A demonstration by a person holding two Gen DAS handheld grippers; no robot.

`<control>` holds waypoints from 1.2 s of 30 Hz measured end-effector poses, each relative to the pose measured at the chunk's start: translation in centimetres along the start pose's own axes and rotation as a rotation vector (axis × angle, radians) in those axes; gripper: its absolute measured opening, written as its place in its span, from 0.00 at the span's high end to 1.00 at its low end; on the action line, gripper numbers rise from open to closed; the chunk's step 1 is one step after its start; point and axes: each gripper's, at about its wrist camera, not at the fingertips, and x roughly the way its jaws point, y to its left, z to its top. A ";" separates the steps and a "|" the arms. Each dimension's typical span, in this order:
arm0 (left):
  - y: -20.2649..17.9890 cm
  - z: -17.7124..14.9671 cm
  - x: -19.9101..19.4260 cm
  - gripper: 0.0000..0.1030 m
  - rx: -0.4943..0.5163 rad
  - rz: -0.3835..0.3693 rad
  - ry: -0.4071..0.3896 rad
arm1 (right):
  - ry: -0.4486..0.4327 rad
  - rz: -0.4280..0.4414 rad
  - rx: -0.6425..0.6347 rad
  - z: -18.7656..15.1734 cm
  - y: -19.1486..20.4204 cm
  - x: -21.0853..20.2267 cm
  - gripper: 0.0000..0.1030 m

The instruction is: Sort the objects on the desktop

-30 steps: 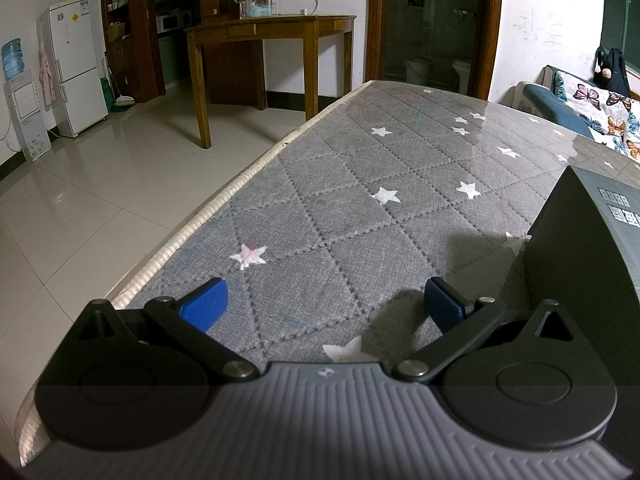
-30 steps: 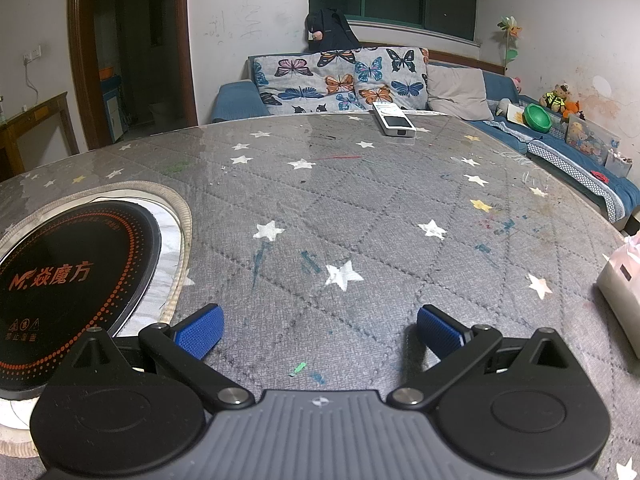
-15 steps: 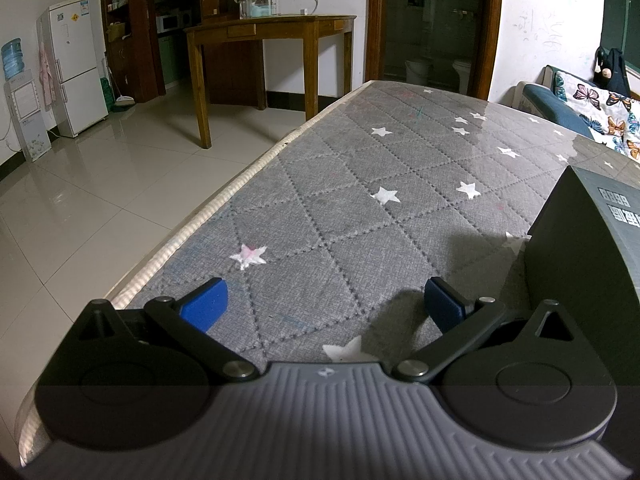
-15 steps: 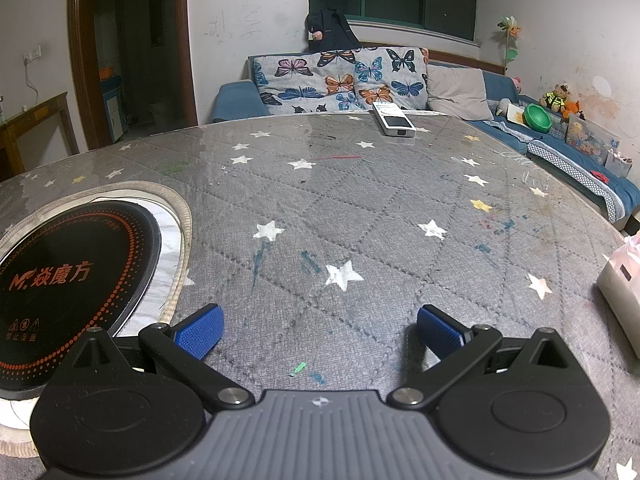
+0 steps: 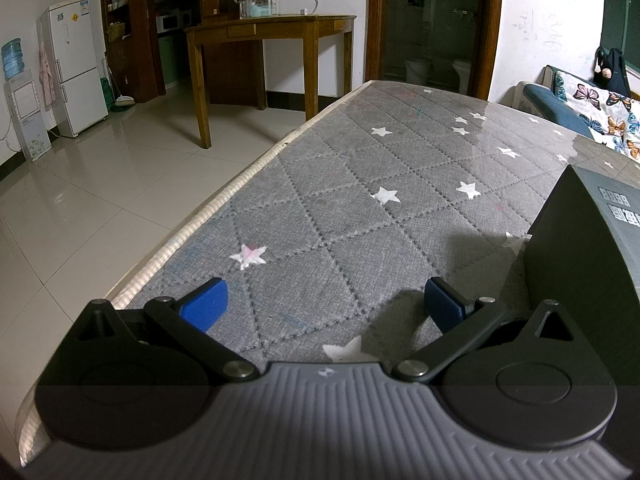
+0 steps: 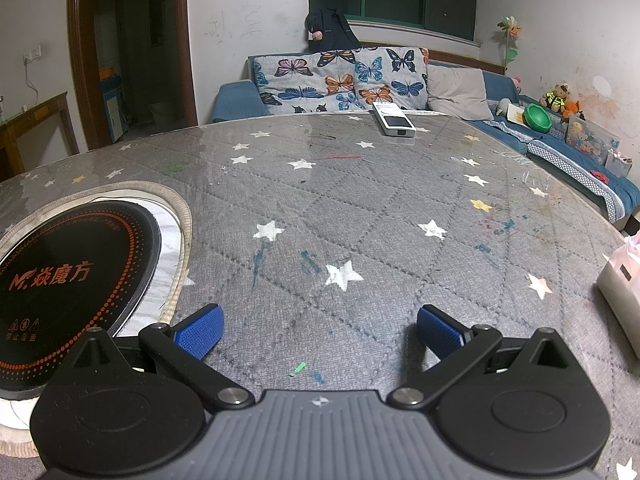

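Both tongs gape empty: left tongs (image 5: pixel 326 306) beside the dark box (image 5: pixel 588 256), right tongs (image 6: pixel 320 330) facing the far remote (image 6: pixel 394 120). Best approach low, straddling it squarely across the counter (image 6: pixel 360 208).

The table (image 6: pixel 360 208) cover is grey with white stars. The cooker (image 6: pixel 68 280) on it is black with orange dots. Behind the table, butterfly cushions (image 6: pixel 340 76).
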 end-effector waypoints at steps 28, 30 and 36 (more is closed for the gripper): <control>0.0 0.0 0.0 0.00 0.000 0.000 0.000 | 0.000 0.000 0.000 -0.1 -0.5 -0.3 0.00; 0.0 0.0 0.0 0.00 0.000 0.000 0.000 | 0.000 0.000 0.000 -0.1 -0.5 -0.4 0.00; 0.0 0.0 0.0 0.00 0.000 0.000 0.000 | 0.000 0.000 0.000 -0.1 -0.5 -0.4 0.00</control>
